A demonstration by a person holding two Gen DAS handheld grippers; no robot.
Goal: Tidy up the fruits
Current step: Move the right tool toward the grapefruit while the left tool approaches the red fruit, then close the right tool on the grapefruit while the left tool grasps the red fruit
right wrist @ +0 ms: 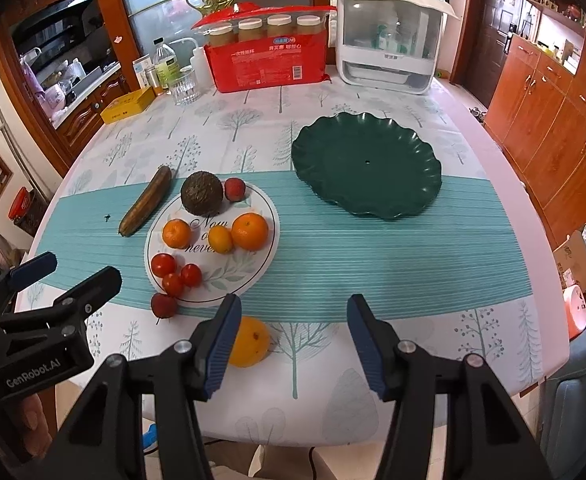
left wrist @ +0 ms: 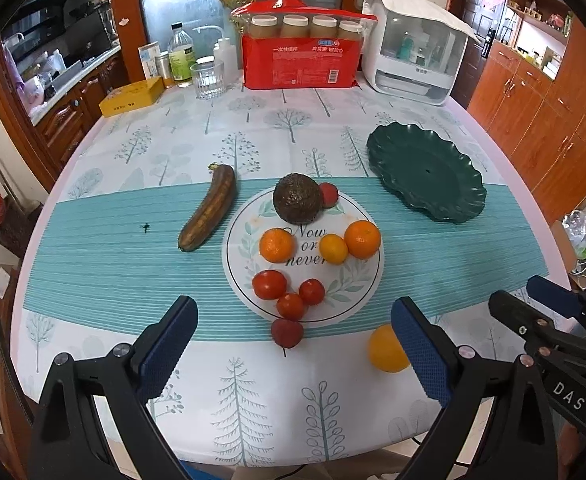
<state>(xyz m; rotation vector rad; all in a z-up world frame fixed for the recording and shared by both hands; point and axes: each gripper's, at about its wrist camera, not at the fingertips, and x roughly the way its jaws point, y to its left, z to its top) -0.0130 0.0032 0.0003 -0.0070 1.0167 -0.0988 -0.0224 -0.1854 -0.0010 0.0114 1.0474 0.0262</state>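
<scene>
The right gripper is hovering with jaws apart and nothing between them, a loose orange fruit lying on the tablecloth just beside its left finger. The left gripper is gaping wide over a dark red lychee. Beyond, the white round printed plate is carrying tomatoes, oranges and an avocado; the dark green scalloped plastic plate is sitting bare to its right.

green plate | orange | teal-striped runner | brown banana
</scene>
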